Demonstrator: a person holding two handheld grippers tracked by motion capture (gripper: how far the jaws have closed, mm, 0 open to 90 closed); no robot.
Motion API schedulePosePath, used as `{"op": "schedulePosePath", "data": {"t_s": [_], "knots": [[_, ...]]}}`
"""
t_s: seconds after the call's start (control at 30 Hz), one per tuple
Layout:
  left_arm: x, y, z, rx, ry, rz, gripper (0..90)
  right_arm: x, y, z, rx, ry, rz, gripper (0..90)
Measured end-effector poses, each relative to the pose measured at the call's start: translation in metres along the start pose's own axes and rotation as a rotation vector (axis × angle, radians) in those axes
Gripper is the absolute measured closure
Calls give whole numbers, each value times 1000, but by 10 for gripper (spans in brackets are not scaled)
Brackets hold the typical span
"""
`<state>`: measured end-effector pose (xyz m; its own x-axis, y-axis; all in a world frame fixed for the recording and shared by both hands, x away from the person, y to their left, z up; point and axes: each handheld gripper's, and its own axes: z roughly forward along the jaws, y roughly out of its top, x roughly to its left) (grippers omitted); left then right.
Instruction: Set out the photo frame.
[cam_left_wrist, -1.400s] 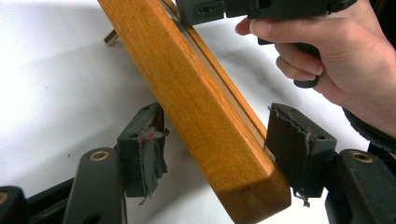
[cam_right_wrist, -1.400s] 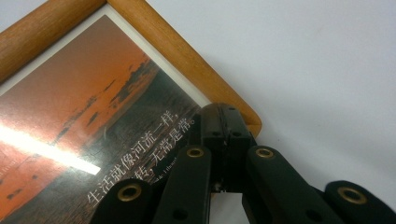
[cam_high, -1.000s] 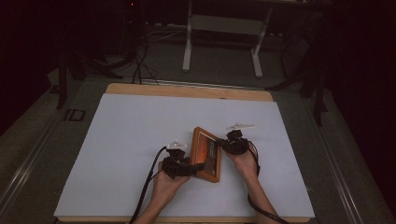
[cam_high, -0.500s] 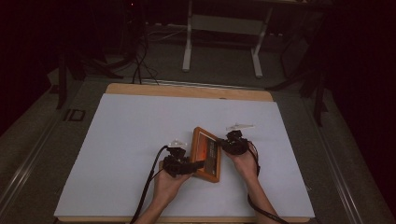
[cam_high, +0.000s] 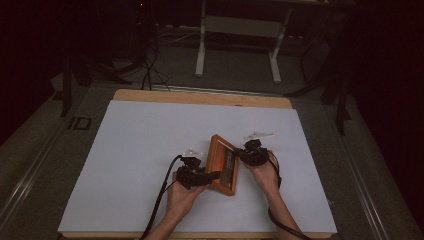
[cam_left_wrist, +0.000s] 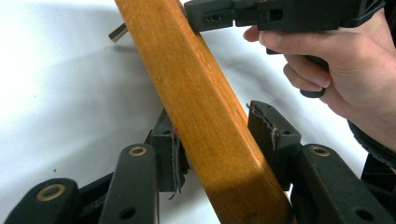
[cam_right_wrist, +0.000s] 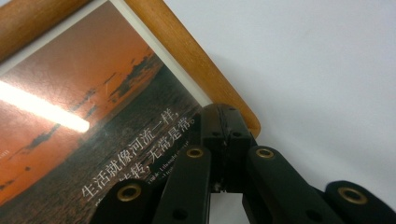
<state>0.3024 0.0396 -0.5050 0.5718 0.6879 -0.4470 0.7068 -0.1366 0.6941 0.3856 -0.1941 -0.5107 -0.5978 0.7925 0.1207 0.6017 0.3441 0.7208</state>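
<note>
A wooden picture frame with an orange sunset print stands tilted on its edge on the white sheet. Its wooden rim runs between the pads of my left gripper, whose jaws have just been closing and now press on both sides of it. In the high view that left gripper holds the frame's near left edge. My right gripper is shut, its tips against the frame's far right side. In the right gripper view the joined tips sit at the frame's rounded corner, over the print's white lettering.
The white sheet covers a wooden table. A small metal tab sticks out behind the frame. The hand holding the right gripper shows in the left gripper view. Desk legs and cables lie beyond the table.
The left gripper's jaws have drawn in onto the frame's edge. Both hands and the frame stay where they were.
</note>
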Motion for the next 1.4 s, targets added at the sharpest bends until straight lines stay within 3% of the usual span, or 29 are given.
{"op": "schedulePosePath", "data": {"t_s": [0.67, 1.03, 1.23, 1.4], "knots": [[-30, 10, 9, -35, 56, 116, 652, -17, -14, -36, 7, -45, -25, 847], [-46, 15, 19, -38, 80, 174, 678, -24, -19, -67, -30, -53, -34, 771], [-59, 16, 22, -42, 98, 249, 681, -25, -20, -89, -66, -58, -50, 748], [-72, 16, 25, -44, 113, 383, 684, -23, -18, -105, -102, -61, -71, 742]]}}
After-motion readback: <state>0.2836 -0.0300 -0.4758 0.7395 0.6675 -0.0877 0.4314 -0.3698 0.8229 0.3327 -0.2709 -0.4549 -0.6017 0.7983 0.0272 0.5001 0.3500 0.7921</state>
